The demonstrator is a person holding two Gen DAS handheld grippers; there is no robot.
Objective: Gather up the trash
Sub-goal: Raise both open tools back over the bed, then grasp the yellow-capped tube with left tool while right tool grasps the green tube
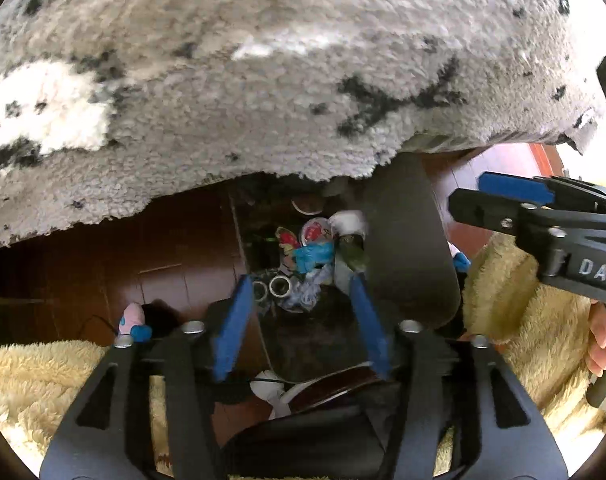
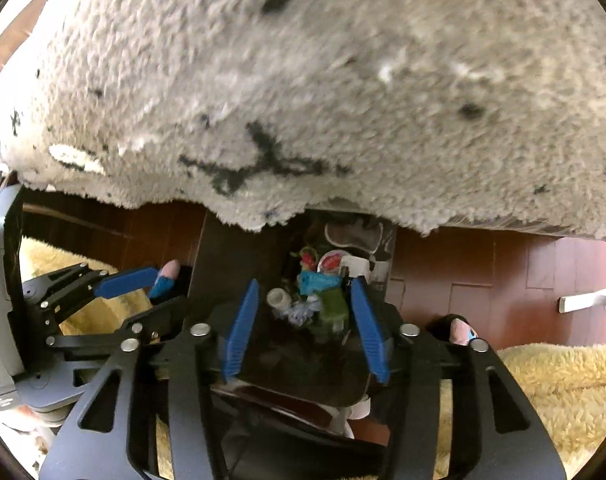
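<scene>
Left gripper (image 1: 301, 290): points steeply down over the bin, blue pads spread apart, nothing pinched between them; seen from the side in the right wrist view (image 2: 143, 280)
Right gripper (image 2: 305, 294): also aimed downward, jaws parted, pads clear of the litter below; enters the left wrist view from the right edge (image 1: 469, 194)
Trash bin (image 1: 407, 240): dark, open-topped, standing on the floor directly beneath both grippers; its black liner or flap rises on the right side in the left wrist view
Trash (image 1: 311, 254): heaped inside the bin; a round foil lid with red print, a blue crumpled wrapper, a green packet, tape rolls, a pale crinkled scrap; same pile in the right wrist view (image 2: 323, 284)
Rug (image 1: 263, 80): shaggy grey with black marks and a white patch, ragged edge just beyond the bin, filling the upper half of both views
Floor (image 2: 483, 268): reddish-brown wood boards
Person: fluffy cream sleeves (image 1: 499, 280) to either side; a hand (image 1: 601, 340) on the right gripper's handle
Pink and blue object (image 1: 132, 322): at the left, beside the left gripper's frame; cannot tell what it is
</scene>
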